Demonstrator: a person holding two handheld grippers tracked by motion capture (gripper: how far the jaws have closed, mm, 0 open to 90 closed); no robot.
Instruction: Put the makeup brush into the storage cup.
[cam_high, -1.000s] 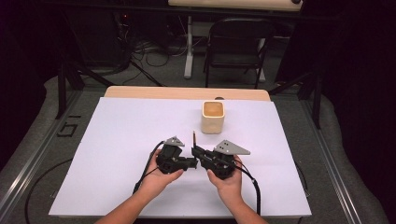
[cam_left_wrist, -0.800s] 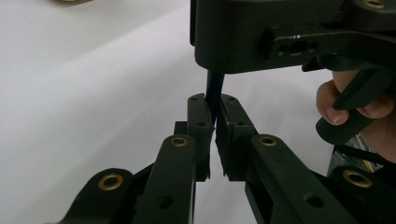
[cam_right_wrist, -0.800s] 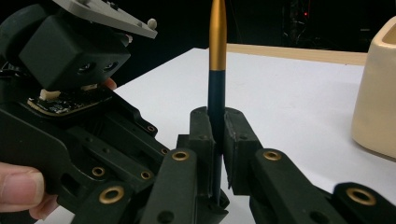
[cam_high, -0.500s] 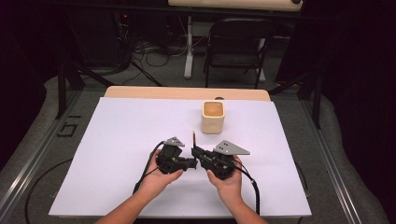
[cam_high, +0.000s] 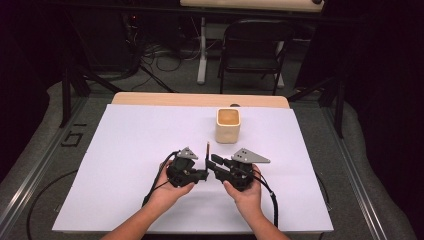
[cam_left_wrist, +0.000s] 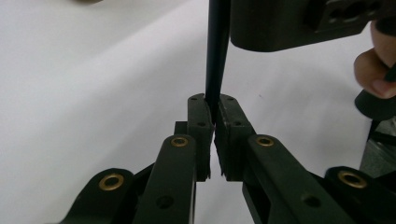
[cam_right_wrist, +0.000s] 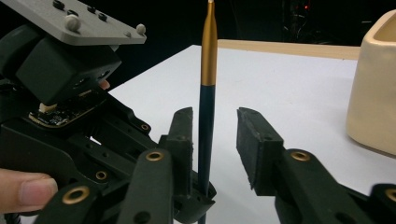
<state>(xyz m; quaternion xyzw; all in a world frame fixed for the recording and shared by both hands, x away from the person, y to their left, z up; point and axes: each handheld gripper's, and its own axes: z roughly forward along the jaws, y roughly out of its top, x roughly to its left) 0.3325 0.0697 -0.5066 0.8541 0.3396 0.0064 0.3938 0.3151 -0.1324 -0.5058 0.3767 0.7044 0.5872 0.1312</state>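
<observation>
The left gripper pinches a thin dark stick with a gold top, which stands straight up in the lower middle of the high view. The right gripper has just been opening; its jaws are spread with the stick between them. A cream cup sits above.

Pencil upright between grippers (cup behind, on table).

A lab: dark room, cables on floor, white-covered table.
</observation>
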